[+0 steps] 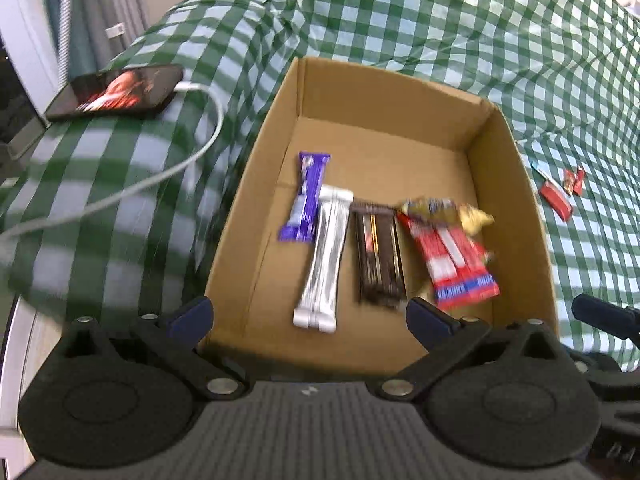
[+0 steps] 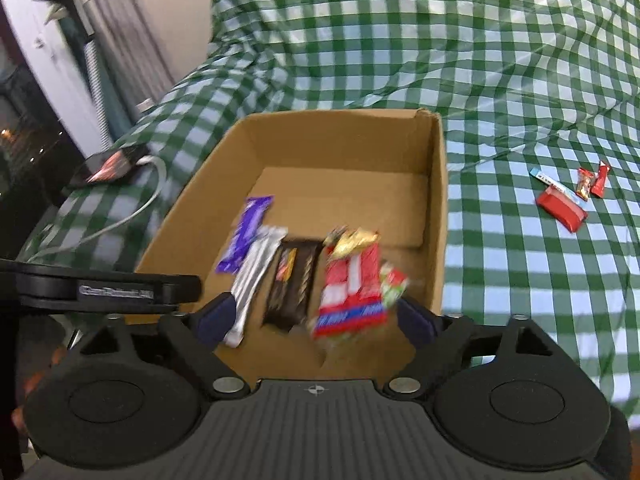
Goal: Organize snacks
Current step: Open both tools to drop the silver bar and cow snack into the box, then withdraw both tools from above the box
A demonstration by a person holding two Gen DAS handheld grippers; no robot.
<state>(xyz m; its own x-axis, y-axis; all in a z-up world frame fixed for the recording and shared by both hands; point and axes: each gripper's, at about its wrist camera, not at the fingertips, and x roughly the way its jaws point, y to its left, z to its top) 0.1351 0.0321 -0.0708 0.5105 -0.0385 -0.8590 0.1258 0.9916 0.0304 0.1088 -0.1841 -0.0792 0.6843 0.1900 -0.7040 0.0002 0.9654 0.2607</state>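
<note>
Cardboard box [image 1: 384,92] sits open on a green-and-white checked cloth [image 1: 460,16]; whether a worktop or a bed lies under the cloth cannot be told. Inside, 4 snack items lie side by side on the box floor, long axes running from the near wall toward the far wall: a purple bar [image 1: 305,197] furthest left and set further back, a silver bar [image 1: 325,258] touching its right edge, a dark brown bar [image 1: 378,256], then a red pack [image 1: 454,264] with a blue band at its near end, angled slightly so its far end leans left. A gold-wrapped sweet [image 1: 444,211] lies across the far end of the red pack. Left hand-held gripper [image 1: 308,314] is spread wide with nothing between the fingers; the silver and brown bars' near ends lie just ahead of the gap. Right hand-held gripper [image 2: 316,316] is likewise spread wide and grips nothing; the red pack [image 2: 352,292] shows blurred between its fingers, apart from both, and a small red-and-green wrapper [image 2: 394,284] at the pack's right edge is seen only here. The right view shows 4 loose snacks [image 2: 570,196] on the cloth well right of the box more clearly; the left view alone shows the phone [image 1: 120,92] and its white cable [image 1: 168,172] in full, left of the box.
</note>
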